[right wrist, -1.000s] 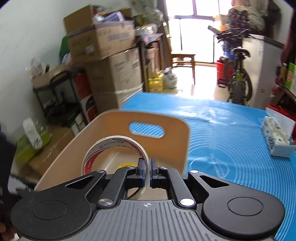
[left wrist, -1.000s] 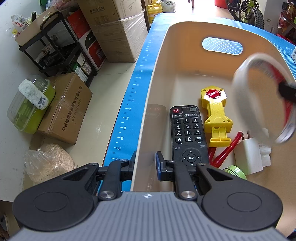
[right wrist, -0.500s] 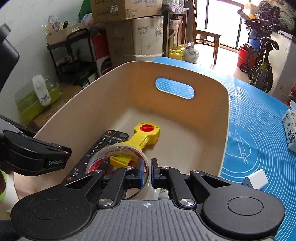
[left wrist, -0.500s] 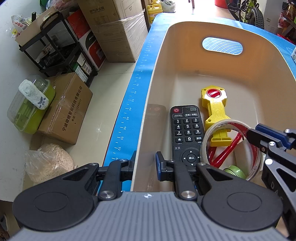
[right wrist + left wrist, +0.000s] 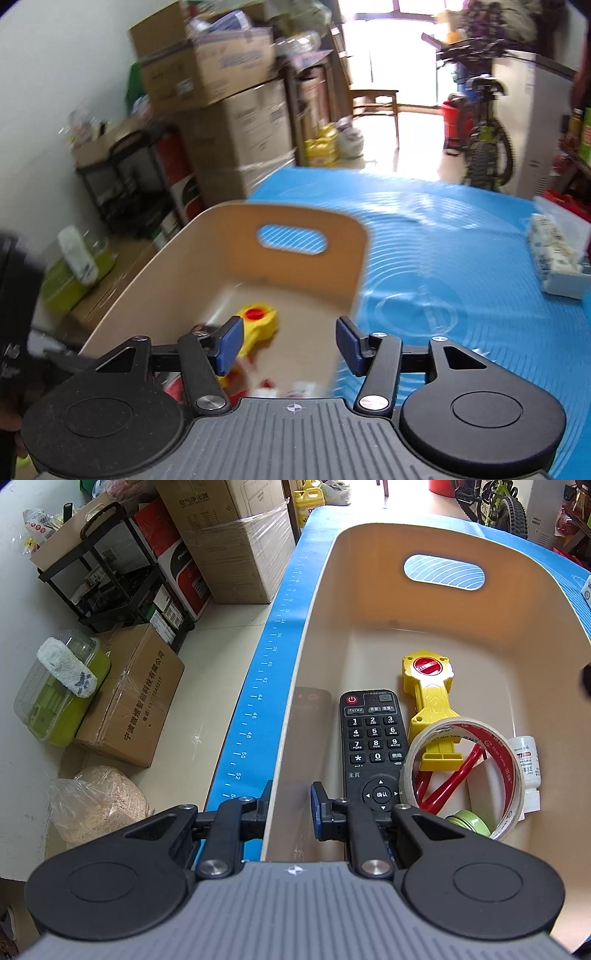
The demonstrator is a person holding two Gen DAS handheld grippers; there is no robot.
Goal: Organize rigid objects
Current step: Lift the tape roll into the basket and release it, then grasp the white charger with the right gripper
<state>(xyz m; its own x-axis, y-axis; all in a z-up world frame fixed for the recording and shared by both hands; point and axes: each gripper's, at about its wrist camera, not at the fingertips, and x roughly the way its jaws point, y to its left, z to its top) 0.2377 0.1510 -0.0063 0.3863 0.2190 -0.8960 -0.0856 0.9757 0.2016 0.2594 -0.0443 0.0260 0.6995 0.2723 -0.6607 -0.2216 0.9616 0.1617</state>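
Roll of clear tape (image 5: 463, 775) with red printing, lying tilted inside the beige bin (image 5: 369, 590) at its near right corner, free of both grippers. The roll leans over a red-handled tool (image 5: 448, 781), a white block (image 5: 484, 790) and a green round lid (image 5: 471, 821), and overlaps the lower end of a yellow toy (image 5: 428, 698). A small white bottle (image 5: 526, 764) lies just beside the roll on its right. A black remote control (image 5: 373, 738) rests flat on the bin floor to the left of the roll, parallel to the yellow toy.

Left gripper (image 5: 290, 810): jaws straddle the bin's near left wall, one finger outside and one inside, closed against that wall.

Right gripper (image 5: 290, 341): jaws spread wide with nothing between them, held above the bin's near end; this view is motion-blurred.

The bin stands on a blue mat (image 5: 461, 258) printed with a ruler scale along its edge. A tissue pack (image 5: 557, 254) sits on the mat well apart to the right. Cardboard boxes (image 5: 229, 535) and a black shelf rack (image 5: 110, 572) stand on the floor beyond the table.
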